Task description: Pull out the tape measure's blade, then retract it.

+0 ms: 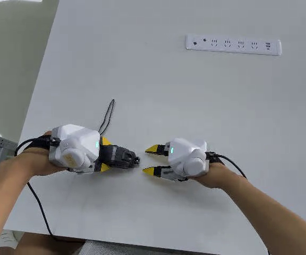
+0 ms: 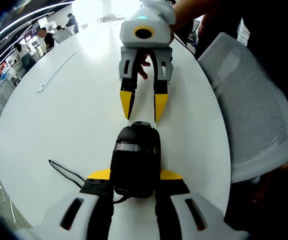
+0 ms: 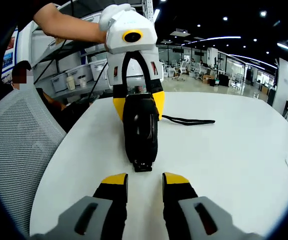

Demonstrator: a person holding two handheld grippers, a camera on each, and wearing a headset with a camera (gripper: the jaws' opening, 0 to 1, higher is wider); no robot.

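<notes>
Left tongs clamped on the tape measure, right tongs parted and empty

Your left tongs grip the black tape measure by its case, with one yellow-tipped jaw pressed to each side. The tape measure sits down at the white surface, at about 7 o'clock in the head view. Your right tongs stand partly open with nothing between the jaws. They are at 3 o'clock from the tape measure, tips pointed at its front end and just short of it, not touching. A thin black strap trails from behind the left tongs toward 12 o'clock across the surface. A white power strip lies well apart at 1 o'clock. A grey mesh chair stands beside the surface's edge.
</notes>
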